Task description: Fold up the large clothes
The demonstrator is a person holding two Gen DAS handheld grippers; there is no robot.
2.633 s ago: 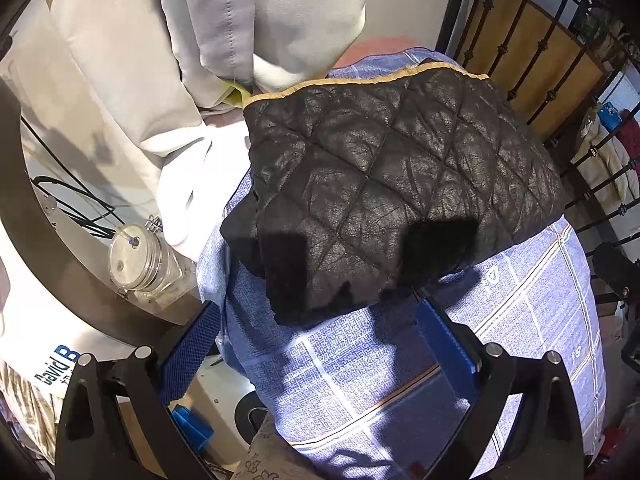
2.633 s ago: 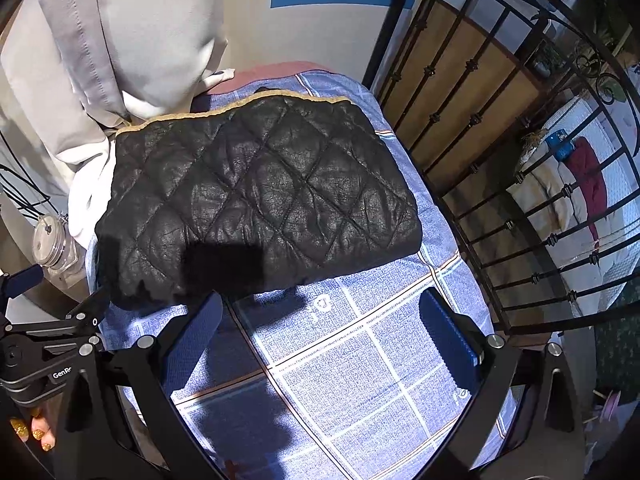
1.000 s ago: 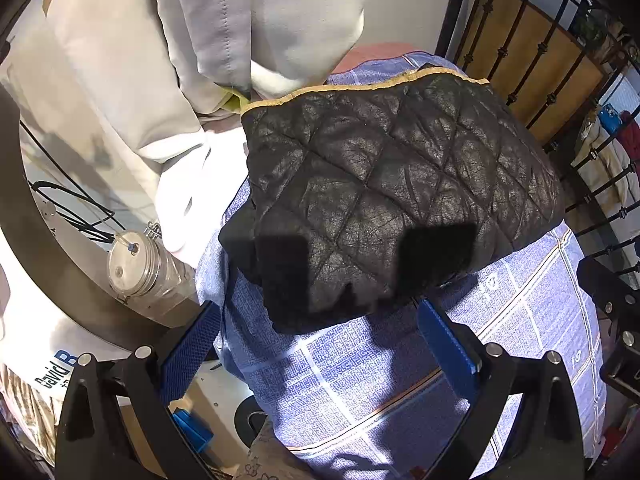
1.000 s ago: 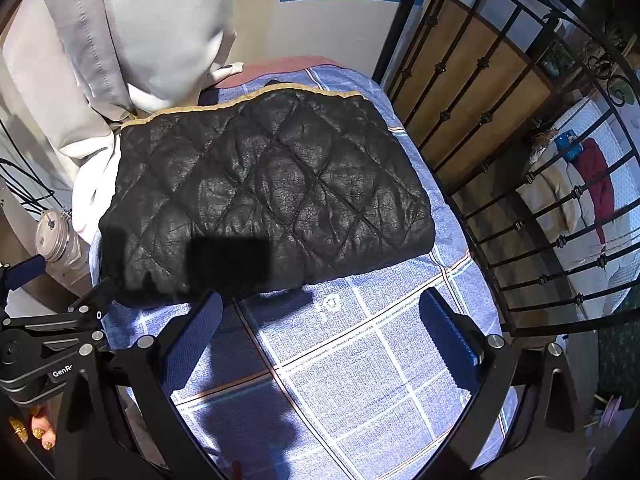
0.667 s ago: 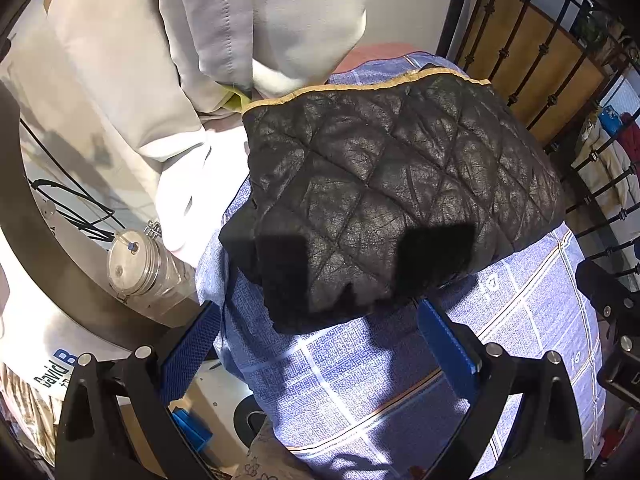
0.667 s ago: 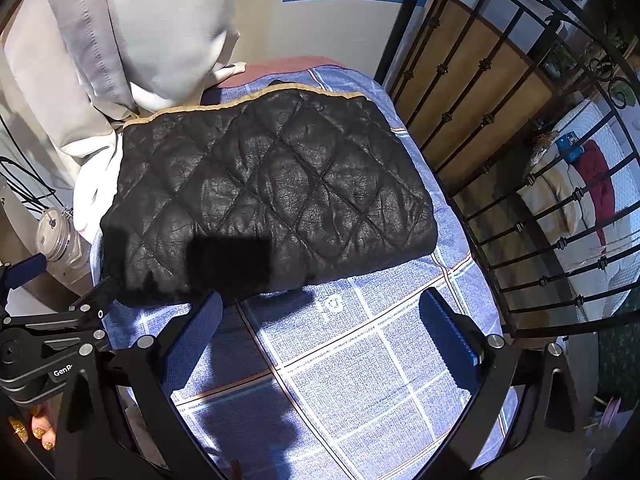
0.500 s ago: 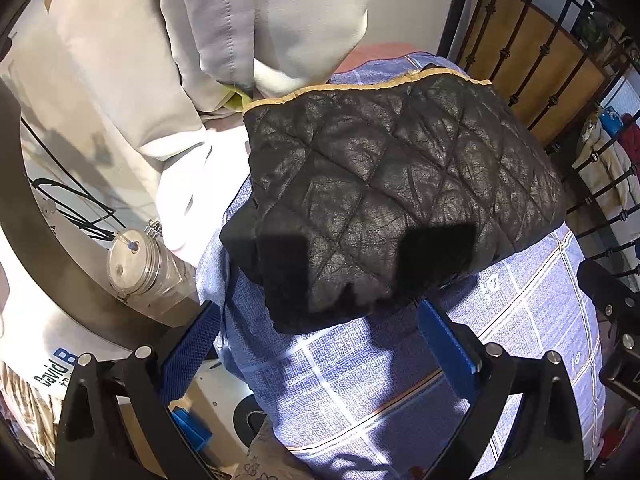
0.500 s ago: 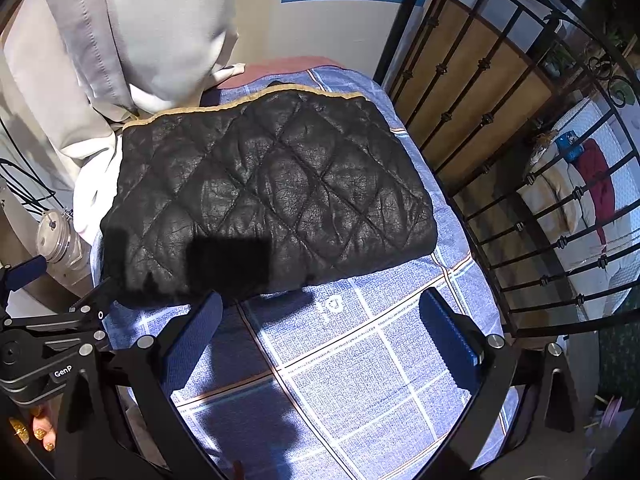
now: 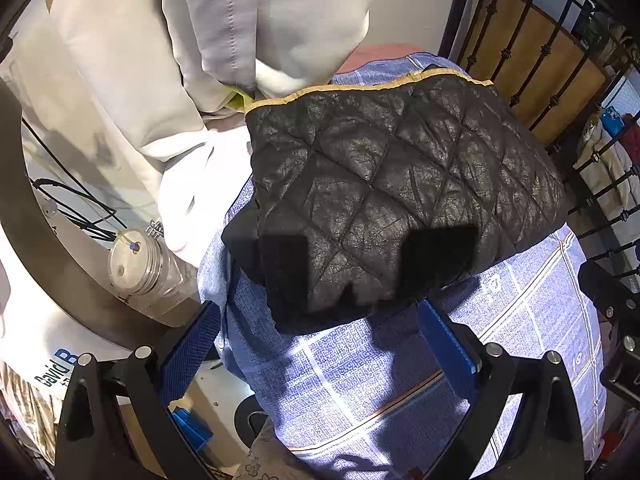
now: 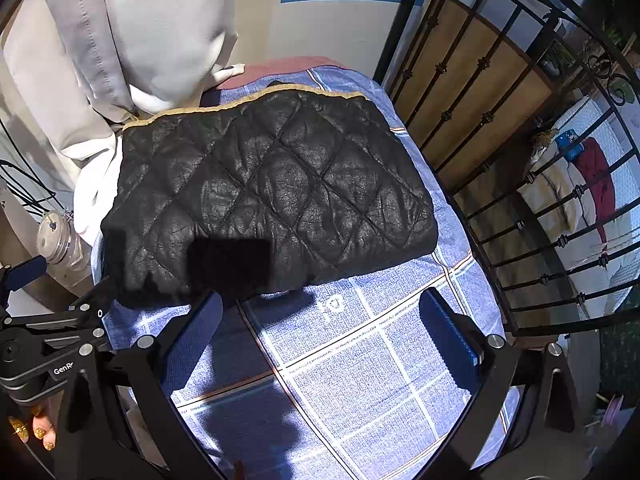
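A black quilted jacket (image 9: 400, 196) with a tan trim edge lies folded into a compact rectangle on the blue checked cloth (image 9: 400, 380); the right wrist view shows the same jacket (image 10: 272, 196) on that cloth (image 10: 360, 360). My left gripper (image 9: 320, 344) hovers open just short of the jacket's near left corner, nothing between its blue pads. My right gripper (image 10: 324, 336) is open too, above the bare cloth in front of the jacket's near edge. The left gripper's body (image 10: 44, 340) shows at the lower left of the right wrist view.
Pale curtains (image 9: 248, 20) hang behind the cloth. A clear jar (image 9: 140, 268) stands at the left by a curved dark rail. A black iron railing with wood panels (image 10: 500, 120) runs along the right side. Toes with gold nails (image 10: 36, 432) show at bottom left.
Hardly anything differs: both grippers stay open and hover with only slight camera drift, and the folded jacket has not moved.
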